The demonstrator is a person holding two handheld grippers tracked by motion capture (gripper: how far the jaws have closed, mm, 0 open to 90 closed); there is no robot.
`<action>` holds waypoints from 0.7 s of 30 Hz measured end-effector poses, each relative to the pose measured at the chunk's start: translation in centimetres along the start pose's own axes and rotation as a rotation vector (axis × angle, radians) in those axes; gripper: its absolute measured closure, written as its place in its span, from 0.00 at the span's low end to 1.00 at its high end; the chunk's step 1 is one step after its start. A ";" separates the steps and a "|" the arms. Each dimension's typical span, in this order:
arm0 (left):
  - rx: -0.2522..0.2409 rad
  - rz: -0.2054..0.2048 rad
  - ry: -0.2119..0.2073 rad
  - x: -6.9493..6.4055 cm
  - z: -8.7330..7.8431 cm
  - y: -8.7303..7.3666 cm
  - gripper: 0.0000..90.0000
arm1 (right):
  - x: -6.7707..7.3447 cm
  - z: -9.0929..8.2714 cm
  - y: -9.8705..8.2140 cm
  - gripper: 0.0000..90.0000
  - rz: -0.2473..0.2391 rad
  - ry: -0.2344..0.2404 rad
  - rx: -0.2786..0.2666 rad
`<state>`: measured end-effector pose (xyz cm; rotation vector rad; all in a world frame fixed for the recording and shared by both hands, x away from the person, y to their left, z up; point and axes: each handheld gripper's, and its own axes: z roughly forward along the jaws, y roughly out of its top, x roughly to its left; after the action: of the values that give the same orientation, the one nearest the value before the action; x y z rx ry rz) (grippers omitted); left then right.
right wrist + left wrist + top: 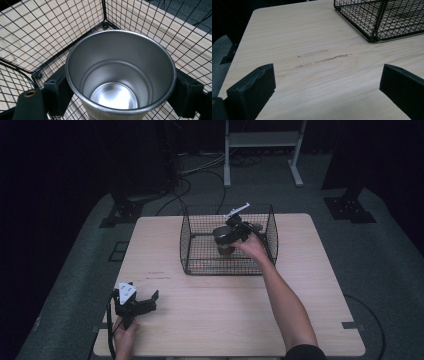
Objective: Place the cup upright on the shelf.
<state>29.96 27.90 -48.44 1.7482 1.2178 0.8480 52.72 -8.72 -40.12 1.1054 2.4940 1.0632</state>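
Right hand-held gripper clamps a steel cup inside the wire basket

Right hand-held gripper (231,234) reaches into the black wire basket (190,245) that stands on the far middle part of the tabletop (310,285). Its two black jaws sit on opposite sides of a metal cup (120,77) and press against the outer wall just below the rim, so the cup is grasped. In the right gripper view the cup is upright, its mouth open toward the camera, its brushed inside empty down to a shiny round bottom. Basket mesh surrounds the cup on all sides, and one basket corner lies just behind it. From the high view the cup shows partly under the gripper, inside the basket and toward its right half; whether its base touches the basket floor cannot be told. The person's right forearm (285,300) stretches from the near edge of the tabletop up over the basket's front wall.

The left hand-held gripper (142,302) rests low near the front left corner of the tabletop, well apart from the basket, held by the person's left hand (125,332). A white three-cornered plate sits on top of it and a cable trails off toward the table edge. In the left gripper view its jaws stand wide apart with only bare wood between them, so it is released and holds nothing. A few faint scuff marks (322,58) cross the wood ahead of it, and the basket's near left corner appears at the upper right of that view.
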 end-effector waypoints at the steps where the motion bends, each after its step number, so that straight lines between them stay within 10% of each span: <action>1: -0.003 -0.001 0.000 0.0 0.0 0.0 0.00 | 0.0 0.0 0.0 0.20 0.000 0.000 0.000; 21: -0.003 -0.002 0.000 0.1 0.0 0.0 0.00 | -0.4 1.6 -0.2 0.20 -0.023 -0.021 0.037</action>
<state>29.97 27.97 -48.45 1.7443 1.2179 0.8482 53.60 -8.26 -41.39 1.0895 2.5134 0.9982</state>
